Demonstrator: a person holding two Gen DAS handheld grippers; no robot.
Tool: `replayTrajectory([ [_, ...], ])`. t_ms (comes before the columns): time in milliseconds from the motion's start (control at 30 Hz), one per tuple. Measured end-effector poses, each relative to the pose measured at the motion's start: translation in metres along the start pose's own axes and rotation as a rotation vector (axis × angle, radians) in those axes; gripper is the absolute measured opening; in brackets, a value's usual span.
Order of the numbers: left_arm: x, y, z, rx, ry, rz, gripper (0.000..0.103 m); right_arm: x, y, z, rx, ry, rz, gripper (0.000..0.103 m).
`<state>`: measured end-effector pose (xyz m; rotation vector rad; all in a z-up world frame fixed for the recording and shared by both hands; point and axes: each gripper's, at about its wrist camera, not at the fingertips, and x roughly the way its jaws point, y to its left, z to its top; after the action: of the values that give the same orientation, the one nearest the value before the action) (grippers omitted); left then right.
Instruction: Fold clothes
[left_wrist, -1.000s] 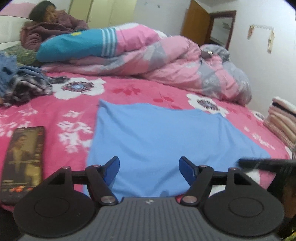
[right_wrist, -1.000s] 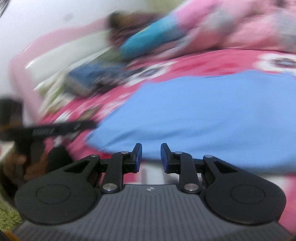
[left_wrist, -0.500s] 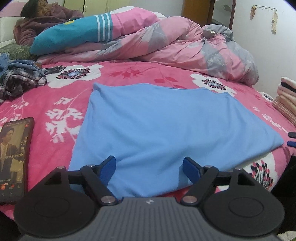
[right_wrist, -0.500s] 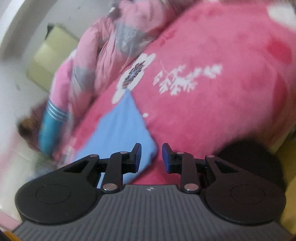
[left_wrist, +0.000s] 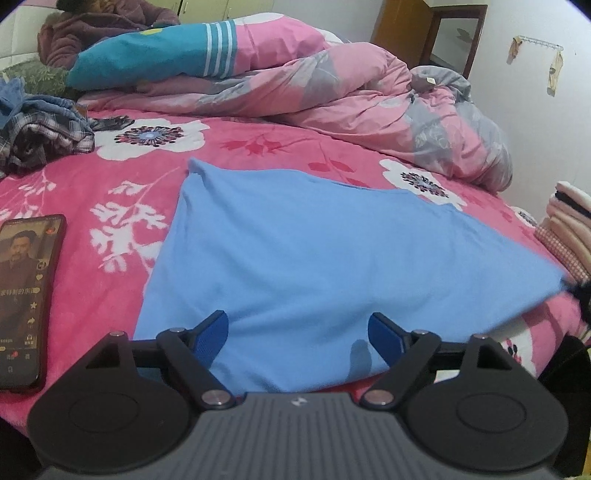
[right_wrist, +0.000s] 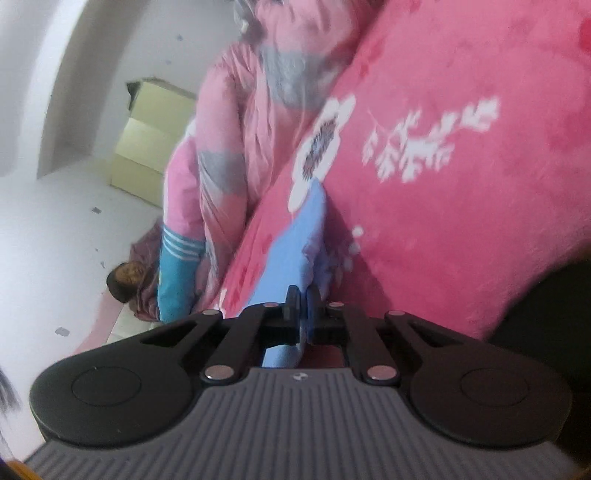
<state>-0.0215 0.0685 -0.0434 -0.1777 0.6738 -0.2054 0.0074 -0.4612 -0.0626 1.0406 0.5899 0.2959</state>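
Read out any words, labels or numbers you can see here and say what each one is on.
Phone screen, lying on the pink bedspread: a line of white characters runs under the portrait, too small and blurred to read.
Left tool body: a small pale emblem, no readable text.
Right tool body: the same small emblem, no readable text.
Blue cloth: no print.

The cloth (left_wrist: 314, 251) is plain light blue and lies spread mostly flat on the bed (left_wrist: 110, 177), reaching to the bed's near edge. Its right corner is lifted off the bed, pinched in the right gripper (right_wrist: 302, 295), with the fabric drawn taut toward it.
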Motion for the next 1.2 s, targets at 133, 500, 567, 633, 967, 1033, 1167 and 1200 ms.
replayTrajectory([
  [133, 0.0, 0.002, 0.001, -0.003, 0.004, -0.009, 0.084, 0.008, -0.028, -0.007, 0.065, 0.057, -0.105, 0.002],
  [500, 0.0, 0.003, 0.001, -0.009, 0.0, -0.014, 0.084, -0.005, 0.039, -0.007, -0.398, 0.05, -0.222, 0.008],
  [567, 0.0, 0.003, 0.001, -0.009, 0.002, -0.014, 0.084, -0.003, 0.037, -0.004, -0.371, 0.088, -0.214, 0.008],
  [633, 0.0, 0.002, 0.001, -0.005, 0.003, -0.012, 0.084, -0.002, 0.035, 0.0, -0.343, 0.125, -0.206, 0.008],
  [967, 0.0, 0.003, 0.001, -0.008, 0.002, -0.017, 0.085, 0.006, -0.005, 0.014, 0.018, 0.238, -0.165, 0.013],
  [1033, 0.001, 0.005, 0.001, -0.012, -0.002, -0.024, 0.086, 0.007, -0.011, 0.014, 0.094, 0.245, -0.154, 0.018],
  [1167, 0.001, 0.008, 0.001, -0.023, -0.011, -0.039, 0.086, 0.008, -0.017, 0.014, 0.201, 0.238, -0.158, 0.021],
  [1200, 0.001, 0.009, 0.001, -0.026, -0.014, -0.043, 0.086, 0.009, -0.018, 0.015, 0.22, 0.238, -0.164, 0.022],
])
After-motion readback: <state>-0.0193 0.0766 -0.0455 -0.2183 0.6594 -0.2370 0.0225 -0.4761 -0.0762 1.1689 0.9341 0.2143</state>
